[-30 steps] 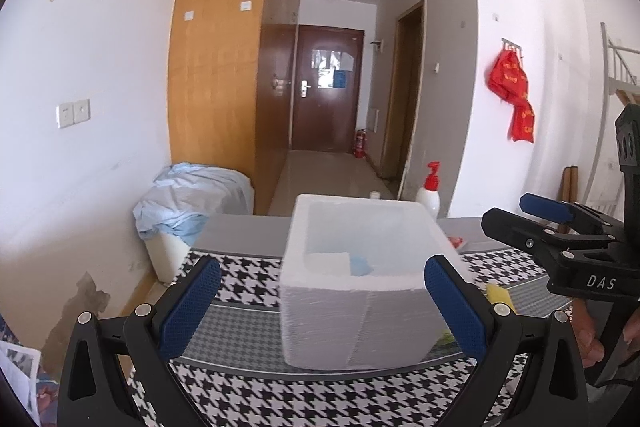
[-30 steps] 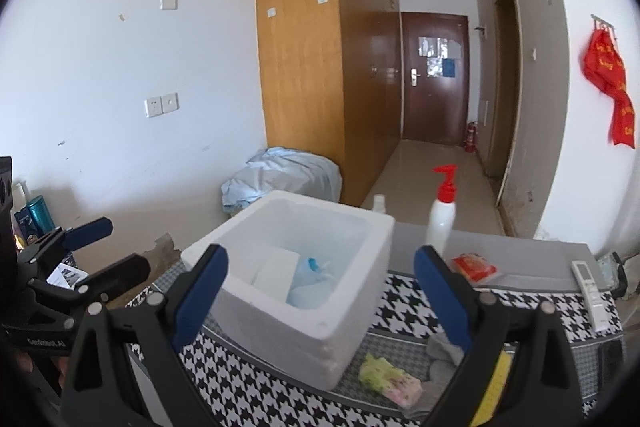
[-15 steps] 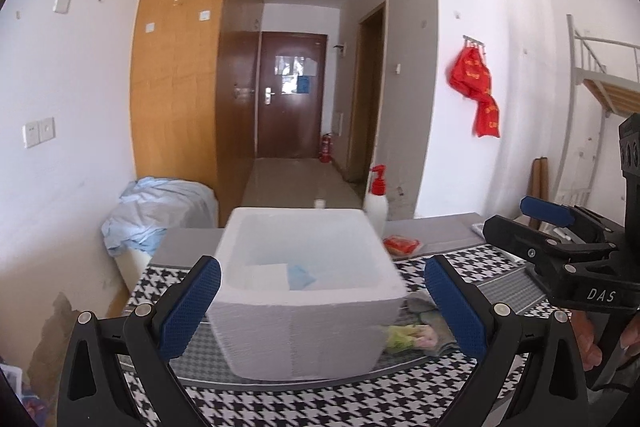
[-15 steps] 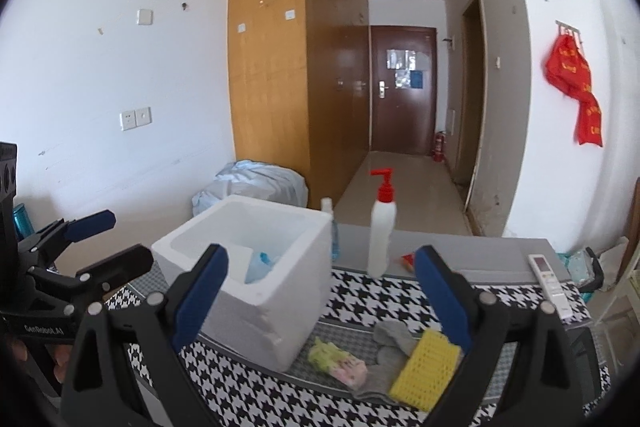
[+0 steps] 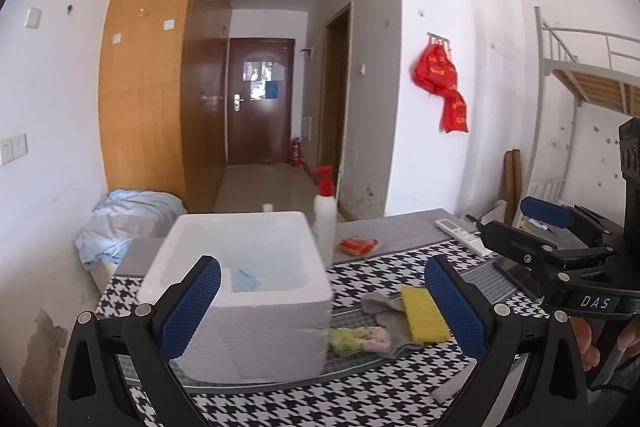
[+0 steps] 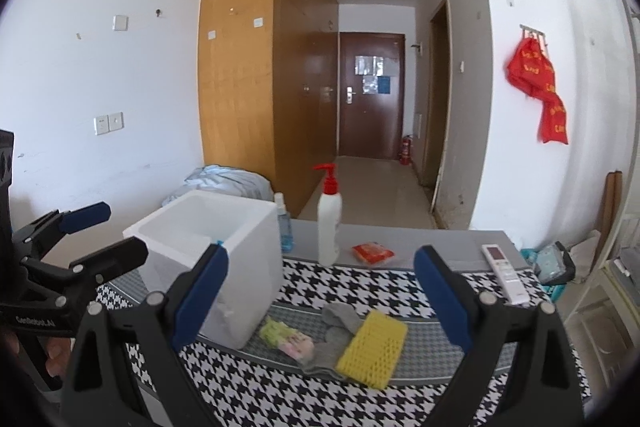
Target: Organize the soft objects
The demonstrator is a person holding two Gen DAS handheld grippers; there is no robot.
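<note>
Both the left gripper (image 5: 320, 301) and the right gripper (image 6: 320, 291) are hovering with jaws spread wide, gripping nothing. The yellow sponge (image 6: 372, 347), grey sock (image 6: 338, 319) and pastel cloth (image 6: 286, 338) are lying on the desk (image 6: 352, 283) (houndstooth-covered), just beside the foam box (image 6: 208, 247).

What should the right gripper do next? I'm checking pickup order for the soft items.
Probably lower the open right gripper onto the yellow sponge: it lies on the grey sock beside the foam box, nearest between its fingers, and nothing is held yet.
</note>
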